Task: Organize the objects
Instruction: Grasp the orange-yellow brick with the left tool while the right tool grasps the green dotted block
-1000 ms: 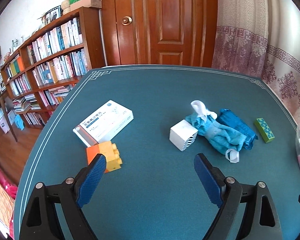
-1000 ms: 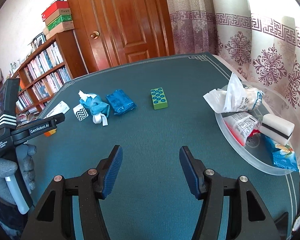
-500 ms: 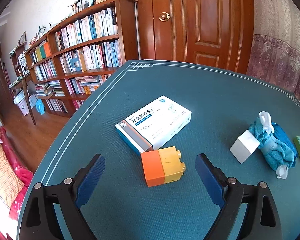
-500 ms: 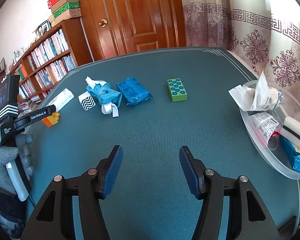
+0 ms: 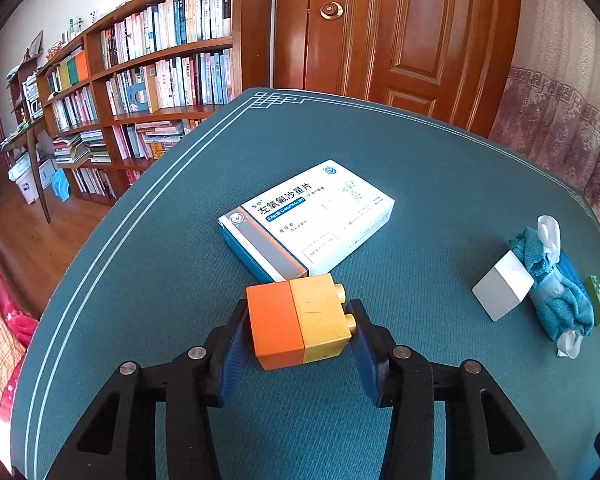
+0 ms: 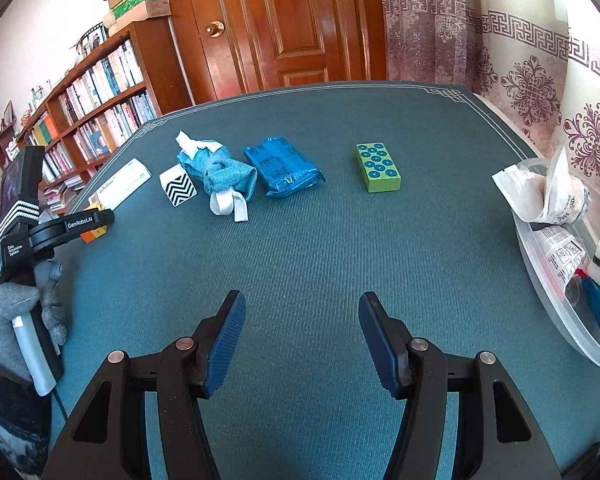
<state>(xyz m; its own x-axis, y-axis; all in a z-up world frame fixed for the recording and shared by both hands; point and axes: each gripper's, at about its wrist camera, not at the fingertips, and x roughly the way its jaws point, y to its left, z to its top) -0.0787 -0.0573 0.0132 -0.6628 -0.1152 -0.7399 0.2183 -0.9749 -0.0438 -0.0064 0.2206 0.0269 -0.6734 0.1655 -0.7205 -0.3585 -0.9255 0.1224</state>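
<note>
Orange-and-yellow plastic toy brick (image 5: 300,320) sits low in the centre of the left wrist frame, and your left gripper (image 5: 298,338) has just closed its blue pads on both its sides. Your right gripper (image 6: 302,336) stands half open over bare green table cloth (image 6: 340,248), holding nothing.

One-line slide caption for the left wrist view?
Left gripper, jaws just closed, clamps the orange-and-yellow toy block on the teal table, in front of a medicine box.
</note>
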